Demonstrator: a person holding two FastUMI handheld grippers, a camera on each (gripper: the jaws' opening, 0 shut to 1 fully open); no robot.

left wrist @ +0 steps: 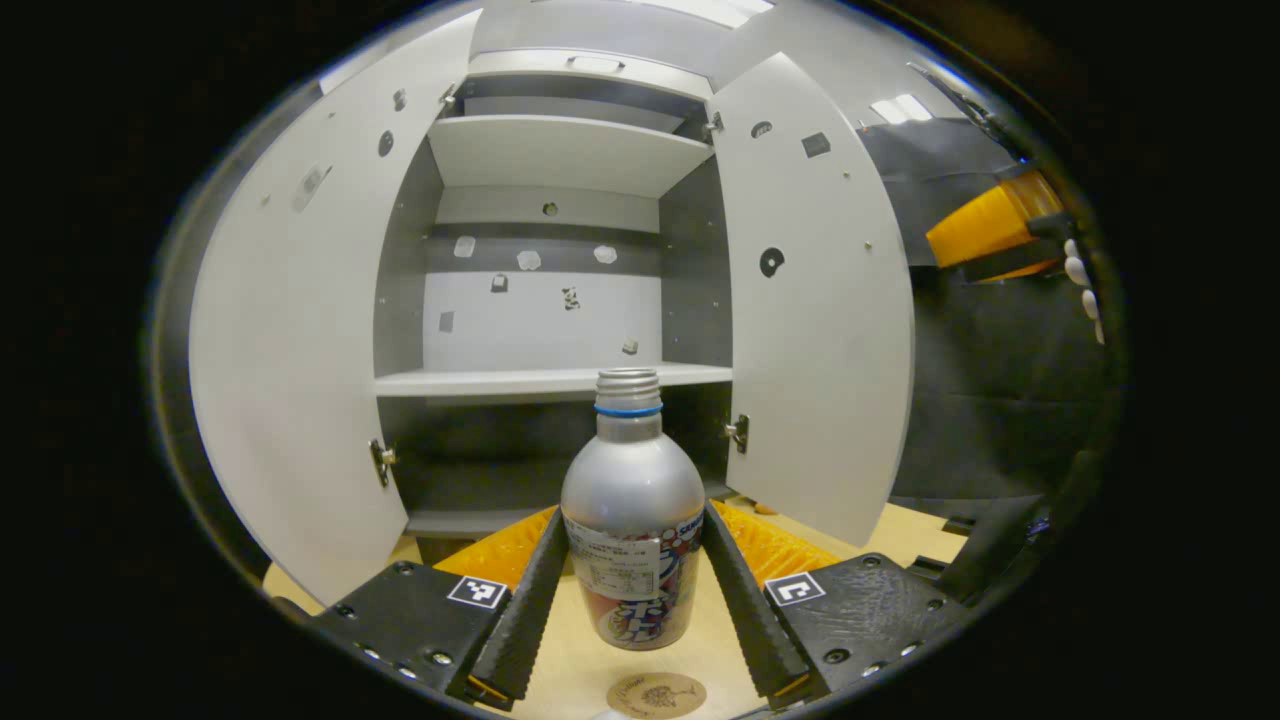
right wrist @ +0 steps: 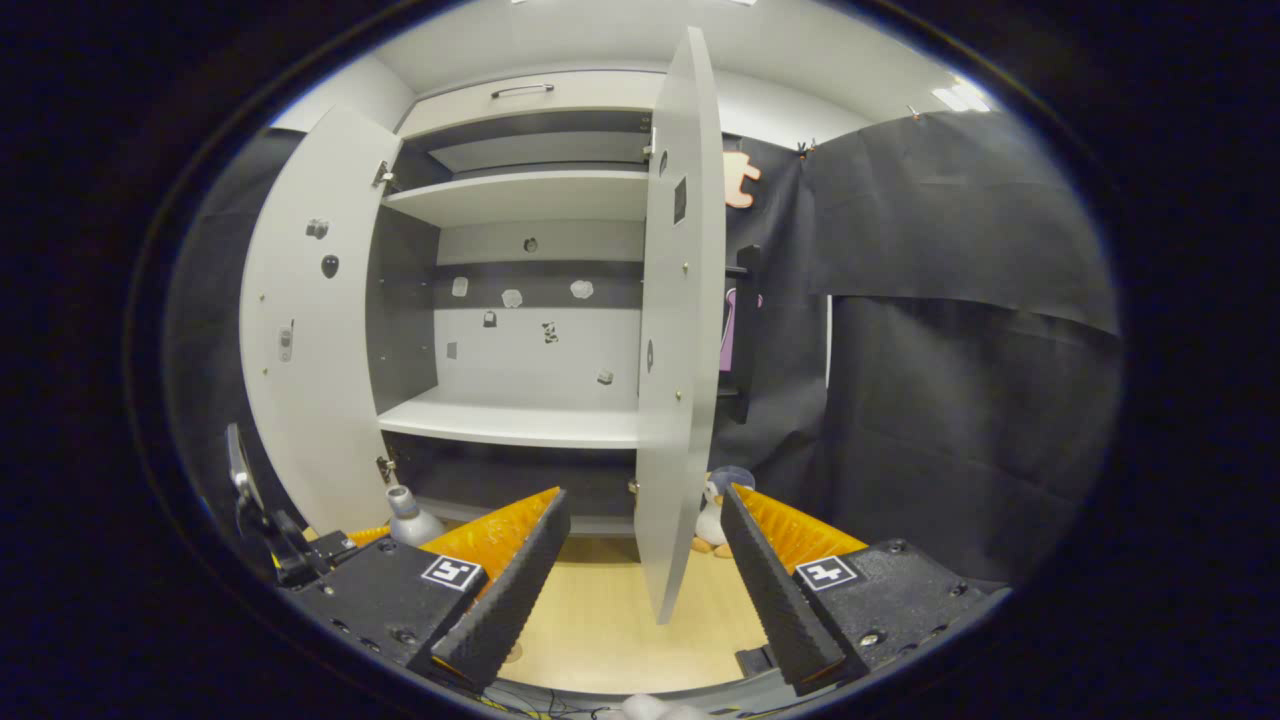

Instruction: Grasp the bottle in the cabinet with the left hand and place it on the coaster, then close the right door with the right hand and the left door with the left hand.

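Observation:
A silver bottle [left wrist: 632, 520] with a printed label and no cap sits upright between the fingers of my left gripper [left wrist: 635, 525], which is shut on its body in front of the open cabinet [left wrist: 545, 380]. A round brown coaster [left wrist: 655, 693] lies on the wooden table just near of the bottle's base. Both cabinet doors stand open: the left door [left wrist: 300, 330] and the right door [left wrist: 815, 310]. My right gripper [right wrist: 645, 500] is open, with the right door's edge [right wrist: 680, 330] standing farther off between its fingers. The bottle's top [right wrist: 408, 512] shows at lower left in the right gripper view.
The cabinet shelves [right wrist: 510, 425] are bare. A small penguin toy [right wrist: 712, 520] stands on the table behind the right door. In the left gripper view the other gripper [left wrist: 990, 225] and a gloved hand [left wrist: 1085, 290] are at far right.

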